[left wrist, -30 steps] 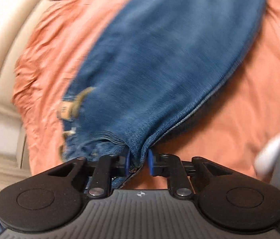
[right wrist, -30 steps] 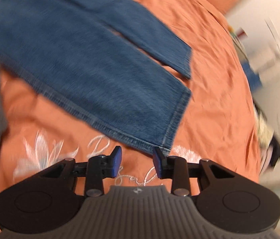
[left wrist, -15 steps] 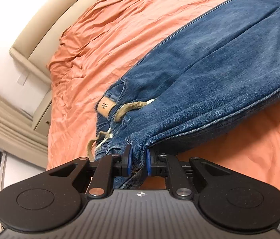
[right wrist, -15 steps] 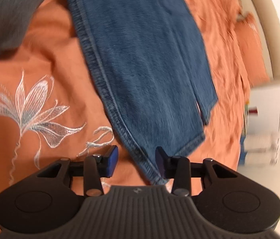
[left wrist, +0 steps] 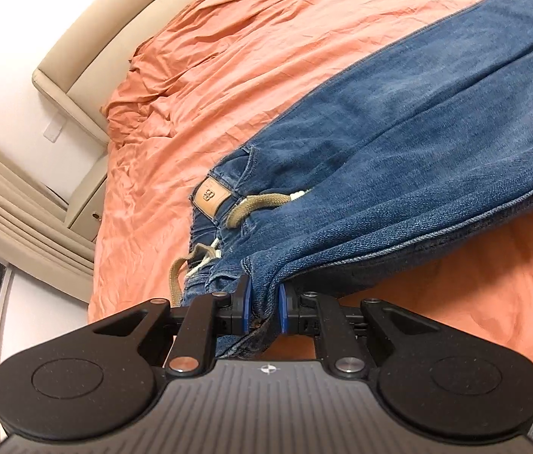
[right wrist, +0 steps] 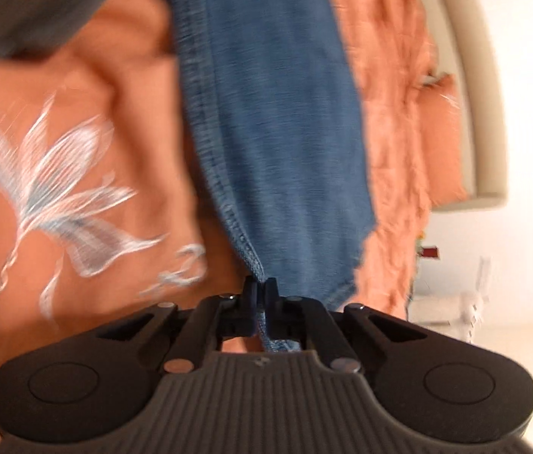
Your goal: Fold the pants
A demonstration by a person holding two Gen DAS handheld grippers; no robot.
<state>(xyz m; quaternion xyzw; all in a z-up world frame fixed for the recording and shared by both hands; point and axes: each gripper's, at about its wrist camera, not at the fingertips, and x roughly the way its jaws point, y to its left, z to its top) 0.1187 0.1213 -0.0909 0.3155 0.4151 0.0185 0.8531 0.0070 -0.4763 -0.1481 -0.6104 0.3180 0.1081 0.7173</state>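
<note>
Both grippers hold the jeans (left wrist: 410, 143) on the orange bed cover (left wrist: 228, 56).
The left gripper (left wrist: 262, 306) pinches the waist edge; the right gripper (right wrist: 261, 295) has just closed on the leg's hem corner.

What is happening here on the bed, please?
A person is folding blue jeans on an orange bedspread with two handheld grippers. The left gripper pinches the waistband end, near the drawstring. The right gripper has just closed on the hem of a leg.

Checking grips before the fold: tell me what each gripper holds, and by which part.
Both hold the jeans: the left gripper pinches the waistband end, the right gripper a leg's hem corner at the side seam.
</note>
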